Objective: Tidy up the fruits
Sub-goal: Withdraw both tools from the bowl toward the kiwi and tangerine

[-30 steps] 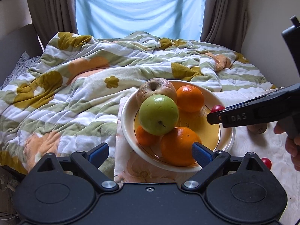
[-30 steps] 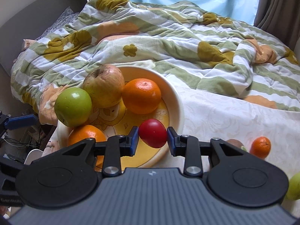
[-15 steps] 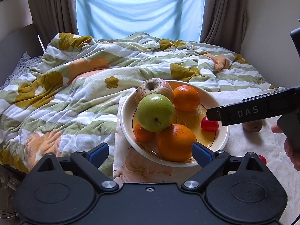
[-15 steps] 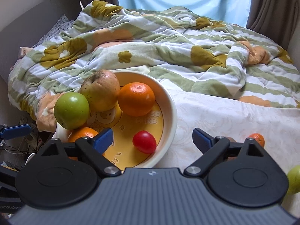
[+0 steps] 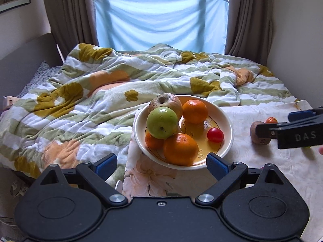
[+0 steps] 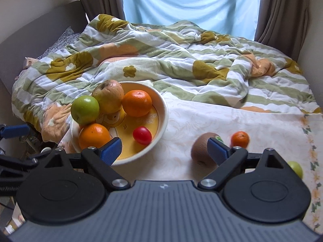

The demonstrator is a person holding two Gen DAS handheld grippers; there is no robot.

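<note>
A cream bowl (image 5: 229, 141) (image 6: 164, 113) on the floral cloth holds a green apple (image 5: 162, 122) (image 6: 85, 107), a brownish apple (image 5: 166, 101) (image 6: 109, 95), oranges (image 5: 194, 111) (image 6: 137, 102) and a small red fruit (image 5: 215, 134) (image 6: 142, 135). My right gripper (image 6: 164, 149) is open and empty, pulled back to the right of the bowl; it enters the left wrist view as a black bar at the right edge. My left gripper (image 5: 161, 164) is open and empty in front of the bowl. A brown kiwi (image 6: 201, 149) (image 5: 259, 133), a small orange (image 6: 239, 139) (image 5: 271, 120) and a green fruit (image 6: 295, 168) lie loose on the cloth.
A rumpled striped and flowered quilt (image 5: 101, 100) (image 6: 181, 56) covers the bed behind and left of the bowl. Curtains and a blue-covered window (image 5: 161, 20) stand at the back. A wall (image 5: 292, 40) closes the right side.
The right gripper opened and let the red fruit into the bowl, then drew back and to the right. Both grippers have risen and backed away from the bowl.
</note>
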